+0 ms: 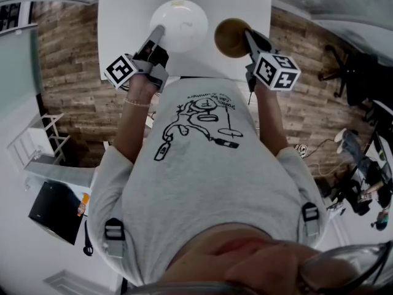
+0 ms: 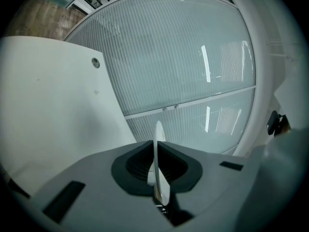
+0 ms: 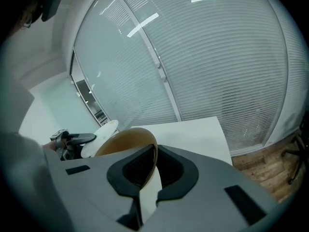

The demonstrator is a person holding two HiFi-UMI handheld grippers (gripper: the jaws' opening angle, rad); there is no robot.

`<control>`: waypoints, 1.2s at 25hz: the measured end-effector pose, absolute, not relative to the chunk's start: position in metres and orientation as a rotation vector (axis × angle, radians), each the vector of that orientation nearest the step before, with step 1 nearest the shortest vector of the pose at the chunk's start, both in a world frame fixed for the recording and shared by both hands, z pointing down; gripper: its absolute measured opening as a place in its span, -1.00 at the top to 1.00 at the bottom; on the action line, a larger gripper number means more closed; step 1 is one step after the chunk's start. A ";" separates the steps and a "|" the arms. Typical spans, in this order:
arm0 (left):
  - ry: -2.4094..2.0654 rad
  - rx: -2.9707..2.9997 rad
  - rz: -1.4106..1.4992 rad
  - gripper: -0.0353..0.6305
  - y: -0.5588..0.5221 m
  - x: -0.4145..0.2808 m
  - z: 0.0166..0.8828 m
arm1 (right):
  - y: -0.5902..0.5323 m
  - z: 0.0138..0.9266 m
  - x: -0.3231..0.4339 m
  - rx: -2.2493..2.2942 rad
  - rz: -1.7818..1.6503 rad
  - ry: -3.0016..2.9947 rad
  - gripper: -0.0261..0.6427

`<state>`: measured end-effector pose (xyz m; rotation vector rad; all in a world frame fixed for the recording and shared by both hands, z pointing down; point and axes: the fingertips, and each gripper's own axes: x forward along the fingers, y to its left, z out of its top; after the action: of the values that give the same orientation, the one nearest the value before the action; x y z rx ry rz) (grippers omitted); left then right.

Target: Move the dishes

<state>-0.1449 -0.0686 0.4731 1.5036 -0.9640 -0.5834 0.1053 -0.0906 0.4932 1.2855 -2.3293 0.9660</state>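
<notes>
Hanging over the white table (image 1: pixel 123 17) at the top of the head view, a white plate (image 1: pixel 180 24) sits top centre. A brown bowl (image 1: pixel 231 37) is just to its right, close but apart. I can't tell whether either dish touches the tabletop.

The left hand-held gripper (image 1: pixel 161 32) has the plate by its lower left rim. In the left gripper view the plate shows edge-on, a thin white blade standing upright in the lower middle of the frame. Both dark pads are clamped tight against it.

The right hand-held gripper (image 1: pixel 247 37) has the bowl by its right rim. In the right gripper view its jaws are pinched narrow on the bowl's wall. The bowl is tilted, tan inside and pale outside, filling the lower centre. At the left edge of that view, the plate and the other gripper show against the table.

Below the dishes in the head view, the person's grey T-shirt (image 1: pixel 202 165) with a black drawing fills the middle of the frame. Wooden floor (image 1: pixel 67 60) shows on either side. A ribbed glass wall (image 2: pixel 193 57) runs behind the table in both gripper views.
</notes>
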 end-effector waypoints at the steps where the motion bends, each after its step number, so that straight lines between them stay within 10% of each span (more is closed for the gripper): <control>1: -0.961 1.502 -0.582 0.84 -0.069 -0.143 0.474 | -0.090 0.500 0.106 1.306 0.980 -2.317 0.79; 30: -0.941 1.462 -0.532 0.84 -0.064 -0.133 0.489 | -0.063 0.626 0.094 1.505 1.141 -2.100 0.79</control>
<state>-0.1330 -0.0644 0.4888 1.4616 -0.9411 -0.5319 0.0943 -0.0633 0.6258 1.5045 -2.0998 1.1407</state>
